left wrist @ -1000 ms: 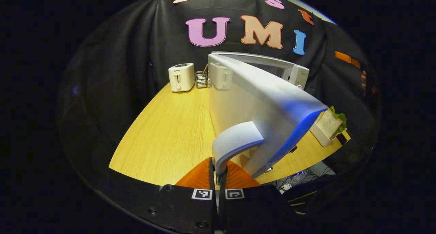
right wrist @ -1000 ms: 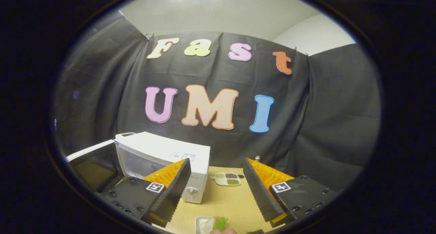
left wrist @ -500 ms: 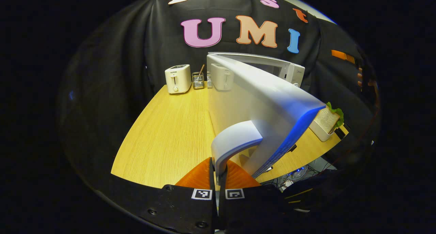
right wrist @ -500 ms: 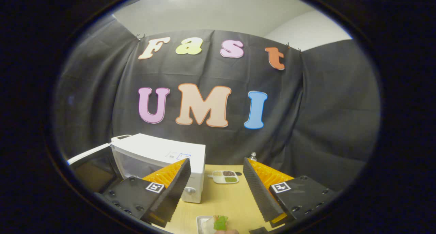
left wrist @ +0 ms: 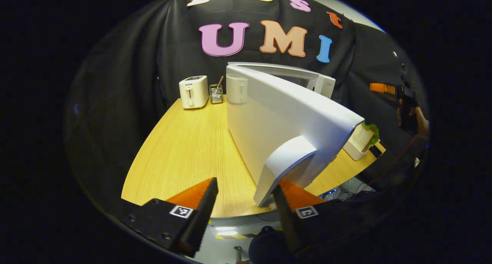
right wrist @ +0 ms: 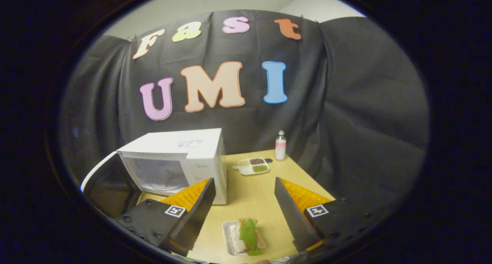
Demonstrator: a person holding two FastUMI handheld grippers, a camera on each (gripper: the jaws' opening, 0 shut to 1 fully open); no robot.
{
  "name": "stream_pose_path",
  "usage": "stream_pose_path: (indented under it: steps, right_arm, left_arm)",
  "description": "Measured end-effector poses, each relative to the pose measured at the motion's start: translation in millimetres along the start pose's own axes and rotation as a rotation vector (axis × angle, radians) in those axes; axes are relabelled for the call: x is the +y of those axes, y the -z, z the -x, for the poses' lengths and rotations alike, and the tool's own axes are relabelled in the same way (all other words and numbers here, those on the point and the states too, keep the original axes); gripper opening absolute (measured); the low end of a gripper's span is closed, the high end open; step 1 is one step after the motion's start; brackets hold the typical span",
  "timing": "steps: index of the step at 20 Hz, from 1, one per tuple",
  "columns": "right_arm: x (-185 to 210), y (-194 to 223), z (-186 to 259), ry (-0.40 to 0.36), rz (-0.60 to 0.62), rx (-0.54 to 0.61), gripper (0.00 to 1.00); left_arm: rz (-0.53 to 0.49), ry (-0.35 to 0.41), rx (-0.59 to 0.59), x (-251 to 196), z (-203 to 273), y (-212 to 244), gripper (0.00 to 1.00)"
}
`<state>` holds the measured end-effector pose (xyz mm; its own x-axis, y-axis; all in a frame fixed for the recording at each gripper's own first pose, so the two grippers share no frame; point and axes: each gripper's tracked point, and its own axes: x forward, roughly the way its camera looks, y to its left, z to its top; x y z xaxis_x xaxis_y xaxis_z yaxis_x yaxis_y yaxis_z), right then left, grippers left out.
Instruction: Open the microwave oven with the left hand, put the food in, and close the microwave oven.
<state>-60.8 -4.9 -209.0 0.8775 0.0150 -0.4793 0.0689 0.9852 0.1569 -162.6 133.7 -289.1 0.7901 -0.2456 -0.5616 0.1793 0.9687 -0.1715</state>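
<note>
The right gripper view looks into the microwave [right wrist: 180, 160] with its door [left wrist: 284, 118] swung wide, whose handle [left wrist: 286, 166] the left gripper [left wrist: 244, 202], clamped on it a moment ago, now stands spread beside, while the right gripper [right wrist: 244, 206] hovers spread above the white tray [right wrist: 230, 239] holding the sandwich [right wrist: 250, 237] on the table [left wrist: 192, 148].
</note>
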Motion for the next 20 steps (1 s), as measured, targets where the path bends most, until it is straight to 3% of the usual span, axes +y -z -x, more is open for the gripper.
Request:
stream_pose_path:
  steps: [2,4,5,6,10,13,14,15,20]
  right_arm:
    - [-5.5,30.4,-7.5,0.008,-0.01,0.063,0.96]
    - [-9.2,56.9,-11.5,0.007,0.0,0.119,0.92]
    - [-8.9,66.9,-10.9,0.002,0.002,0.139,0.95]
    - [-8.5,75.9,-11.7,-0.001,-0.001,0.16,0.91]
    - [-12.7,106.6,-17.4,-0.001,-0.018,0.236,0.91]
    - [-14.1,130.2,-18.1,0.002,-0.046,0.296,0.92]
    - [-14.7,137.3,-18.8,0.007,-0.043,0.315,0.95]
    - [-15.7,143.6,-18.3,0.01,-0.037,0.328,0.92]
    - [-4.3,171.5,-19.0,-0.008,-0.021,0.413,0.95]
  left_arm:
    - [-0.005,0.002,0.007,-2.4,3.3,2.1,1.0]
    - [-0.039,-0.006,-0.002,-1.9,7.9,-1.8,1.0]
    - [-0.054,-0.004,-0.003,-2.0,9.1,-3.2,1.0]
    - [-0.065,-0.004,-0.003,-1.0,10.2,-3.6,1.0]
    - [-0.07,0.034,-0.02,-11.4,24.0,-13.9,1.0]
    - [-0.136,0.023,-0.053,-9.7,35.3,-31.8,0.99]
    - [-0.14,0.019,-0.065,-8.8,38.6,-38.9,0.98]
    - [-0.132,0.018,-0.079,-7.9,40.6,-46.0,0.98]
    - [-0.116,0.037,-0.099,-12.2,49.6,-57.0,0.98]
